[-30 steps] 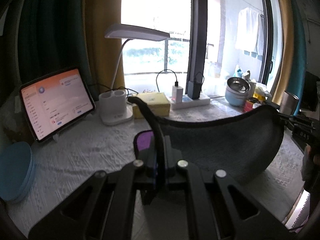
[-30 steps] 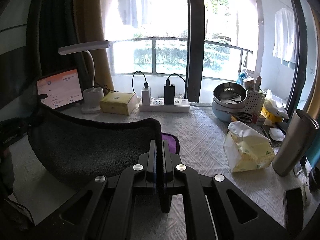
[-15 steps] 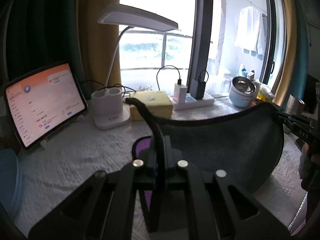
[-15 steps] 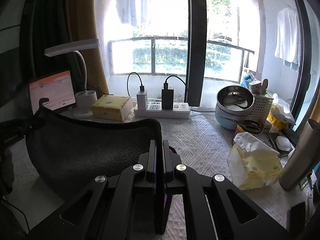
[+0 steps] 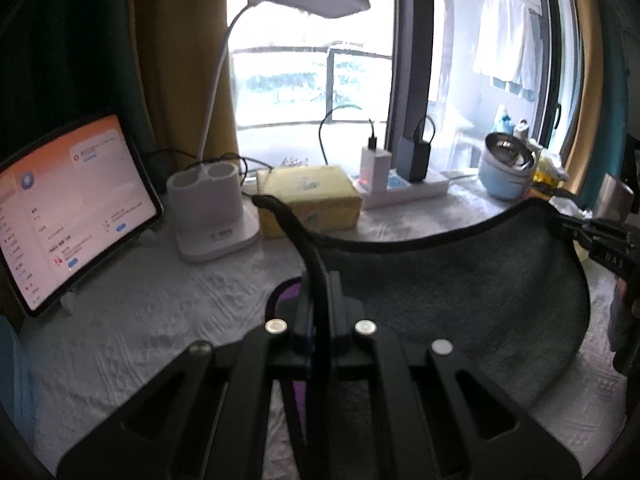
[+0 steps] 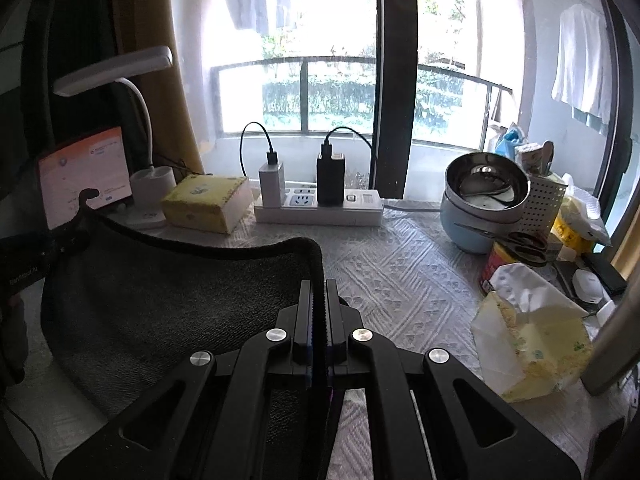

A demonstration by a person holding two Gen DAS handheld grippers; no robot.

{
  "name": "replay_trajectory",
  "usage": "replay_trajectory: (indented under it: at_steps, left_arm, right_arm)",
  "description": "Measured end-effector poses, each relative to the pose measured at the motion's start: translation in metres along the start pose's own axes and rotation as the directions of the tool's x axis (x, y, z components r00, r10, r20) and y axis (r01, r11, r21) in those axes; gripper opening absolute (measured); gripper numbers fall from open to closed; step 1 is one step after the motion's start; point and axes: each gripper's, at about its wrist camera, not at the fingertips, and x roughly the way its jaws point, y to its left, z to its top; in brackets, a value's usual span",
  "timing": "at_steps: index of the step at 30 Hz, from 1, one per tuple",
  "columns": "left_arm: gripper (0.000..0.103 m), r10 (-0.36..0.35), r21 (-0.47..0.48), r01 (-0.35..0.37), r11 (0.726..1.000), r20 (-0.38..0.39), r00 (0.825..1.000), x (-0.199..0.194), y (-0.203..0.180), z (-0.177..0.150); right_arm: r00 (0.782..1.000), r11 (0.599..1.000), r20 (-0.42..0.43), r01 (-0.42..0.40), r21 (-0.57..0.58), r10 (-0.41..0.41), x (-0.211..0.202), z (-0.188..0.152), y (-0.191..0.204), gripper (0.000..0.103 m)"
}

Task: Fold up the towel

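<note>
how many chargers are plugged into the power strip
2: a white charger at the left end of the white power strip, and a black charger right beside it. None seem hidden.

Both tools are clamped tight and level, left tool [image 5: 318,296] and right tool [image 6: 319,300], each pinching a top corner of the towel [image 6: 180,292] above the counter.

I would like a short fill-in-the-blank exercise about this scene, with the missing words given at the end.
1. The left tool and the right tool are both shut on the dark grey ____.
2. The towel hangs between the two tools, its top edge sagging in the ____.
3. The yellow tissue box stands between the white lamp base and the white ____ strip.
4. The tablet screen is switched ____.

Missing words: towel; middle; power; on
</note>
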Motion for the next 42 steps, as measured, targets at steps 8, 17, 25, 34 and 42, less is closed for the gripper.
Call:
replay_trajectory:
  at_steps: [8, 17, 25, 34, 42]
  left_arm:
    - [0.006, 0.000, -0.006, -0.001, 1.000, -0.094, 0.996, 0.034, 0.002, -0.007]
    - [0.007, 0.025, -0.036, -0.031, 0.999, -0.146, 0.989, 0.053, 0.010, -0.006]
    - [0.007, 0.027, -0.054, -0.036, 0.998, -0.149, 0.988, 0.055, 0.014, -0.001]
    - [0.008, 0.020, -0.058, -0.037, 0.998, -0.261, 0.965, 0.077, 0.017, -0.008]
    - [0.016, 0.033, -0.061, -0.049, 0.997, -0.244, 0.969, 0.071, 0.014, -0.006]
  right_arm:
    - [0.996, 1.000, -0.093, 0.000, -0.007, -0.001, 0.042, -0.008, -0.002, 0.005]
    - [0.988, 1.000, -0.155, 0.009, 0.013, -0.007, 0.068, -0.011, -0.009, 0.005]
    - [0.986, 0.999, -0.168, 0.020, 0.033, -0.014, 0.072, -0.009, -0.012, 0.005]
    - [0.968, 0.998, -0.252, 0.028, 0.062, -0.011, 0.088, -0.013, -0.016, 0.005]
    - [0.964, 0.997, -0.263, 0.048, 0.068, -0.029, 0.090, -0.014, -0.017, 0.018]
